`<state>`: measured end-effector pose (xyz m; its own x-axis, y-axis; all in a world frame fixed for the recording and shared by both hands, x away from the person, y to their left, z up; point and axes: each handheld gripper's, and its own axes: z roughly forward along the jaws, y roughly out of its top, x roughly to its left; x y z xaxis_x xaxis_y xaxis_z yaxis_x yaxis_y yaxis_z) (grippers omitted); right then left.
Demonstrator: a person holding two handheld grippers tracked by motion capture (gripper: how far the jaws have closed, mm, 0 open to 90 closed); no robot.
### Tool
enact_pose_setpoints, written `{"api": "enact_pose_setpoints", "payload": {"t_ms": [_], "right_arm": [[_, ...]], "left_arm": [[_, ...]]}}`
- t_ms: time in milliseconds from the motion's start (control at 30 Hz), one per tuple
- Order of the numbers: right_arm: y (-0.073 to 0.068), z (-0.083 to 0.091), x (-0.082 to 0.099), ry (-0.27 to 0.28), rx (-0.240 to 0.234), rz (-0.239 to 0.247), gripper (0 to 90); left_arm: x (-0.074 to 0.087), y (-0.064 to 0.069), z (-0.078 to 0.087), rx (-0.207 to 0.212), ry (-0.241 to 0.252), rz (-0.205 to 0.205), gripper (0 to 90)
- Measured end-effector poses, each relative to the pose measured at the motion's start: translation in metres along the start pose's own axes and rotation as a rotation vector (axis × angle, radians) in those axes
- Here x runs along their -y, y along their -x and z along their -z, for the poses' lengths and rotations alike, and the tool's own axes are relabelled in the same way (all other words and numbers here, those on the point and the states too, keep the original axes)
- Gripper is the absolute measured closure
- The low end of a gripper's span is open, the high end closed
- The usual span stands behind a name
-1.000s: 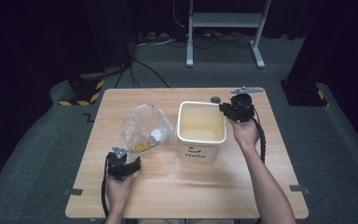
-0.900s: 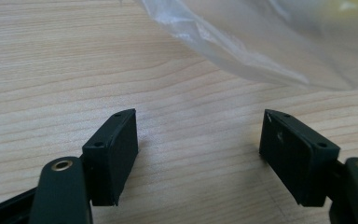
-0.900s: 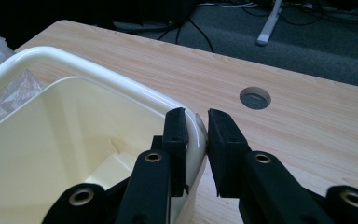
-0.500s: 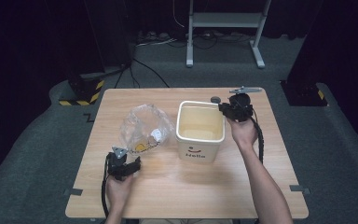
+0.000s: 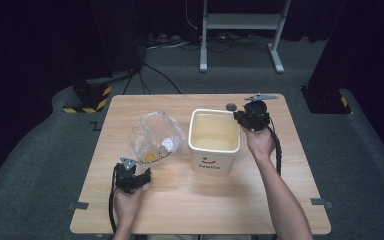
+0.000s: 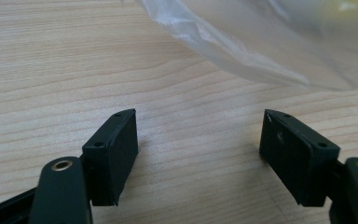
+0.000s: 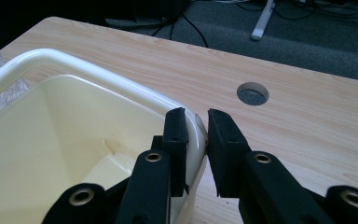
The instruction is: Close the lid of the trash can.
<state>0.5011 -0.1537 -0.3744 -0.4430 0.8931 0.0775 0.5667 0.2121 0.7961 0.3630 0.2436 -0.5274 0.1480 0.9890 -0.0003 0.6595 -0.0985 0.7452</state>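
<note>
Cream bin (image 5: pixel 214 142) stays pinched by the right hand-held gripper (image 5: pixel 239 116); nothing moved.

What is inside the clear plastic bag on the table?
Through the clear plastic bag a yellow thing and a small white thing show near its lower edge. The crumpled film blurs them, so what they are cannot be told.

two black hand-held grippers: left gripper (image 5: pixel 141 176) w/ grey triangular plate on top, black cable trailing back; right gripper (image 5: pixel 240 116) same. blocky black jaws, small screw holes, brass-ringed pivots. forearms bare, no sleeves.
</note>
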Motion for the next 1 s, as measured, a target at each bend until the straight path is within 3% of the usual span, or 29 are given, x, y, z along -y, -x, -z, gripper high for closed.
{"api": "enact_pose_setpoints", "payload": {"t_ms": [433, 1000], "right_arm": [[-0.001, -0.0046, 0.0051, 0.0, -0.001, -0.017, 77.9], [-0.0026, -0.0075, 0.0069, -0.015, 0.025, 0.007, 78.0]], "left_arm": [[0.0, 0.0, 0.0, 0.0, 0.0, 0.0, 28.0], [0.0, 0.0, 0.0, 0.0, 0.0, 0.0, 28.0]]}}
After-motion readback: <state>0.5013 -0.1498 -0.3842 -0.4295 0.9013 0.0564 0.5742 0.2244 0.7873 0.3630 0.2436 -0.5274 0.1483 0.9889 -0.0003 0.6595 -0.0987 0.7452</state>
